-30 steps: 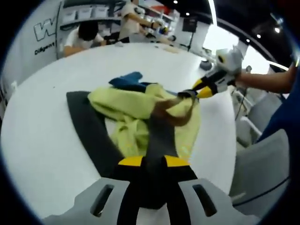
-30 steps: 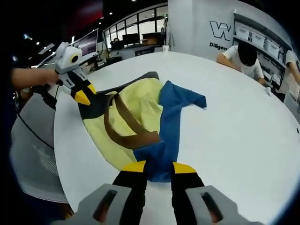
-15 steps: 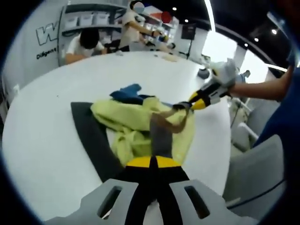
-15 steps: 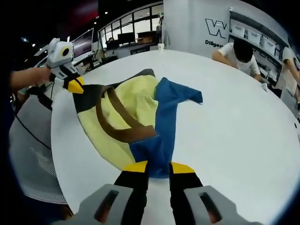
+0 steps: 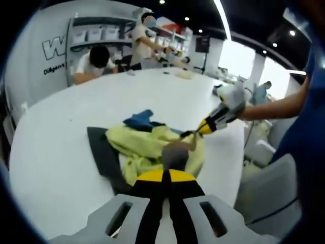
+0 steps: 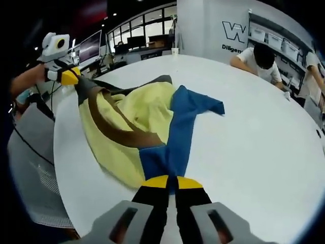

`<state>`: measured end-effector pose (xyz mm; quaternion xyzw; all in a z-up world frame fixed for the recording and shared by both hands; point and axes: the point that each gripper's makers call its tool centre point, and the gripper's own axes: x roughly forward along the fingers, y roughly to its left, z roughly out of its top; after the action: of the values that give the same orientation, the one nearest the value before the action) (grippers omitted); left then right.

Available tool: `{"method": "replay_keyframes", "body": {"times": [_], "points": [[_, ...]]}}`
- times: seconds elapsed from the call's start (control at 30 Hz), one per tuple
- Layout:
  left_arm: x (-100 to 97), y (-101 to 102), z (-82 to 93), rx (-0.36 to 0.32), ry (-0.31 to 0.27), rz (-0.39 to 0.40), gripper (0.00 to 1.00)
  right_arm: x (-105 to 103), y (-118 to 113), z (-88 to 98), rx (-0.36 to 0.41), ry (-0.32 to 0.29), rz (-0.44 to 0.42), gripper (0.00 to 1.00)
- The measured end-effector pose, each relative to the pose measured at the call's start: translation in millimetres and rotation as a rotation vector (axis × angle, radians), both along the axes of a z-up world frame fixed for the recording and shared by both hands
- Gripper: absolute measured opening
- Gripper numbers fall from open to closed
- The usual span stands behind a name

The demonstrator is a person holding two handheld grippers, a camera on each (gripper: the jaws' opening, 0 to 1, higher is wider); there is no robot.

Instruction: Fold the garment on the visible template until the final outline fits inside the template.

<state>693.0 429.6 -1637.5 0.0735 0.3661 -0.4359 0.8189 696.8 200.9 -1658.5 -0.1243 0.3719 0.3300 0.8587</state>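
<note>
both our claws have now clamped the garment (image 6: 137, 127): the left gripper (image 6: 68, 77) lifts its grey corner, the right gripper (image 6: 167, 184) pinches the blue hem, stretching it above the template (image 5: 104, 152) on the near table (image 6: 254, 152), ready to fold.

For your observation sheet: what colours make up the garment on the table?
Pale yellow and blue fabric with a brown band, clearest in the right gripper view: garment.

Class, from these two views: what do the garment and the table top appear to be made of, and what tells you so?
Garment: soft matte woven or knit cloth, probably; it drapes and wrinkles in yellow, blue and brown panels. Table: smooth white hard surface, likely laminate or painted board; it looks flat with a faint sheen.
</note>
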Motion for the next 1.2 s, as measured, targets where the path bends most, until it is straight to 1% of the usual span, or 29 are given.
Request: {"method": "replay_keyframes", "body": {"times": [0.13, 0.2, 0.3, 0.4, 0.47, 0.5, 0.57, 0.6, 0.67, 0.8, 0.83, 0.87, 0.93, 1.0, 1.07, 1.1, 1.17, 1.2], "points": [[-2.8, 1, 8.5, -0.006, -0.014, -0.002, 0.0, 0, -2, -1.1, -0.003, 0.004, -0.008, 0.0], [-3.6, 3, 17.6, -0.019, -0.033, 0.004, 0.0, 0, -3, -0.9, 0.001, 0.008, -0.018, 0.0], [-6.3, 3, 28.0, -0.027, -0.04, 0.01, 0.0, -1, -2, -0.6, 0.002, 0.006, -0.02, 0.0], [-6.5, 6, 38.9, -0.033, -0.064, 0.017, 0.0, -1, 0, -1.1, 0.003, 0.003, -0.021, 0.0], [-6.4, 9, 48.4, -0.042, -0.079, 0.027, 0.0, 0, 1, -3.1, -0.016, -0.007, -0.023, 0.0], [-7.4, 10, 56.5, -0.053, -0.093, 0.031, 0.0, 1, 3, -3.2, -0.012, -0.012, -0.03, 0.0], [-16.0, 7, 68.8, -0.057, -0.098, 0.028, 0.0, 1, 6, -3.1, -0.003, -0.011, -0.027, 0.0], [-13.8, 8, 67.7, -0.06, -0.109, 0.024, 0.0, 1, 10, -3.8, 0.007, -0.006, -0.026, 0.0], [-14.7, 8, 69.7, -0.06, -0.113, 0.024, 0.0, 1, 13, -5.5, 0.005, -0.003, -0.024, 0.0], [-20.2, 13, 82.1, -0.062, -0.134, 0.031, 0.0, 2, 17, -2.5, -0.002, -0.018, -0.026, 0.0], [-23.4, 14, 87.7, -0.059, -0.141, 0.035, 0.0, 4, 18, 2.9, 0.002, -0.031, -0.029, 0.0], [-23.3, 17, 90.6, -0.059, -0.149, 0.042, 0.0, 10, 17, 8.5, 0.01, -0.068, -0.036, 0.0], [-19.5, 20, 88.4, -0.061, -0.154, 0.051, 0.0, 14, 17, 19.8, 0.026, -0.092, -0.047, 0.0], [-16.0, 24, 93.6, -0.064, -0.168, 0.074, 0.0, 26, 16, 43.7, 0.061, -0.148, -0.076, 0.0], [-11.2, 26, 98.1, -0.072, -0.185, 0.094, 0.0, 35, 14, 66.5, 0.071, -0.184, -0.076, 0.0], [-5.2, 25, 107.9, -0.081, -0.193, 0.11, 0.0, 40, 20, 85.6, 0.11, -0.188, -0.082, 0.0], [2.0, 25, 115.8, -0.093, -0.2, 0.127, 0.0, 44, 23, 95.8, 0.152, -0.174, -0.085, 0.0], [4.7, 25, 118.2, -0.101, -0.195, 0.136, 0.0, 52, 24, 107.4, 0.179, -0.139, -0.074, 0.0]]}}
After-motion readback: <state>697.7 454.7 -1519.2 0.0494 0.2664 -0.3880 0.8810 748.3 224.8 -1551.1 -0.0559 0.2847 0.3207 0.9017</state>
